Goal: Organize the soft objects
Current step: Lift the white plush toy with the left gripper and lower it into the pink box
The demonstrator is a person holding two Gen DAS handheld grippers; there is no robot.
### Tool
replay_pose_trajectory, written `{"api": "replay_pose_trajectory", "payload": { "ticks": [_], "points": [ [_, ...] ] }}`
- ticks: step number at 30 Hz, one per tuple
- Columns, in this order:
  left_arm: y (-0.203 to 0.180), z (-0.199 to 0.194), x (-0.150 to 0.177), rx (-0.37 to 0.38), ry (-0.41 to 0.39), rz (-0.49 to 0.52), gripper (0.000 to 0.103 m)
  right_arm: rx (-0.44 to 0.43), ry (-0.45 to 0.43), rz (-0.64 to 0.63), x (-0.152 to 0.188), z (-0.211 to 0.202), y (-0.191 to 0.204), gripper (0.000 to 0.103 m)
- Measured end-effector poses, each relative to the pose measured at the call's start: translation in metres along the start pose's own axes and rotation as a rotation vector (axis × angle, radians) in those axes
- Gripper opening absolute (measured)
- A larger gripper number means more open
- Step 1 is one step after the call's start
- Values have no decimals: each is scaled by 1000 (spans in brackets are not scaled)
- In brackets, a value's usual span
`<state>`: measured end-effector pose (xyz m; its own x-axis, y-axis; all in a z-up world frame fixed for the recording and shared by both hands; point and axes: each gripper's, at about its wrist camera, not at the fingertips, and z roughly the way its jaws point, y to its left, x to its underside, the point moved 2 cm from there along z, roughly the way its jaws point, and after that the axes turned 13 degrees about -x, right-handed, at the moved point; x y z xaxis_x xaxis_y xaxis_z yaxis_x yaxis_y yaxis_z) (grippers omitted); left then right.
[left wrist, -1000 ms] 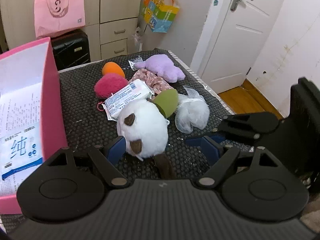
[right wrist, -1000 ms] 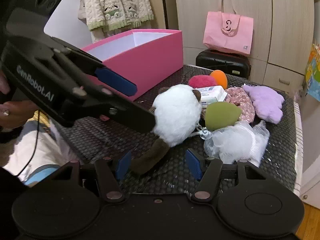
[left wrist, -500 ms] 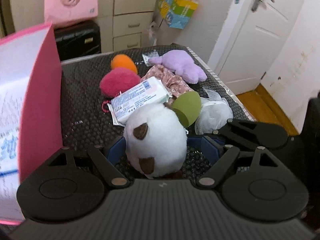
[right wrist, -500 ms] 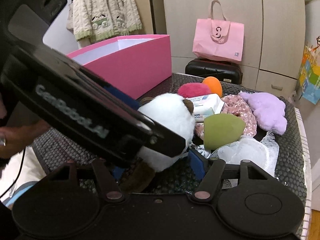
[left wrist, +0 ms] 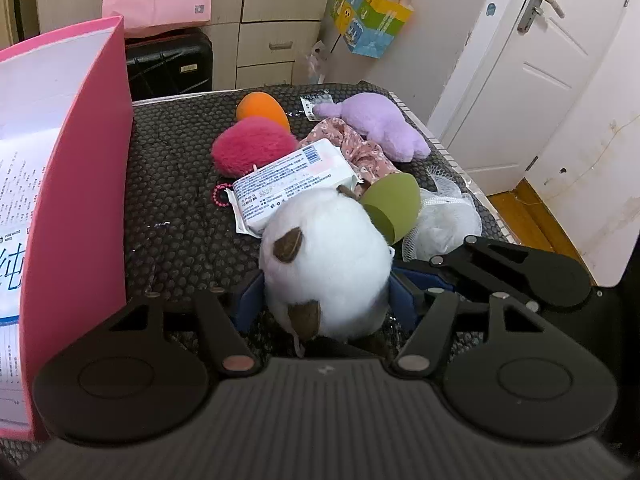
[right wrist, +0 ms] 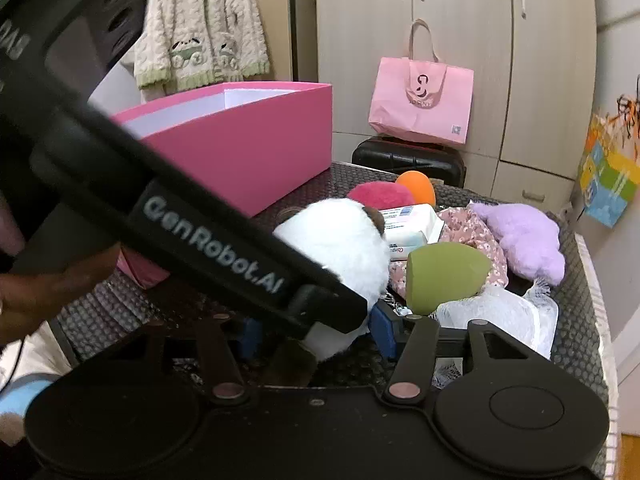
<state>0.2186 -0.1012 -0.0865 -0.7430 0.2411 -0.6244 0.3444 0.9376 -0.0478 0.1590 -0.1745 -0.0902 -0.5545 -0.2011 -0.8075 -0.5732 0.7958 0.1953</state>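
We have our left gripper (left wrist: 326, 300), jaws just closed, pinching the round white plush toy with brown patches (left wrist: 326, 256) on the dark mesh tabletop (left wrist: 176, 200). Our right gripper (right wrist: 316, 334) has been closing beside its brown tail; whether those pads press, we cannot tell. Lifting may drag along the white wipes packet (left wrist: 292, 184) and olive-green egg-shaped sponge (left wrist: 394, 206) touching it, or the plush could slip before reaching the pink cardboard box (left wrist: 80, 200).
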Motion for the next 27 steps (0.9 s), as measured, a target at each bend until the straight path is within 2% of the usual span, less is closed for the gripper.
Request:
{"api": "replay_pose_trajectory", "payload": {
  "ticks": [8, 18, 21, 27],
  "points": [
    [-3, -19, 7, 10, -12, 7, 64, -3, 9, 14, -4, -12, 11, 59],
    [-4, -54, 16, 46, -14, 25, 64, -51, 44, 50, -14, -35, 27, 59],
    [-1, -62, 19, 66, 14, 13, 64, -73, 78, 78, -18, -42, 33, 59],
    [7, -81, 23, 81, 57, -1, 64, -100, 125, 43, -27, -50, 53, 58]
  ]
}}
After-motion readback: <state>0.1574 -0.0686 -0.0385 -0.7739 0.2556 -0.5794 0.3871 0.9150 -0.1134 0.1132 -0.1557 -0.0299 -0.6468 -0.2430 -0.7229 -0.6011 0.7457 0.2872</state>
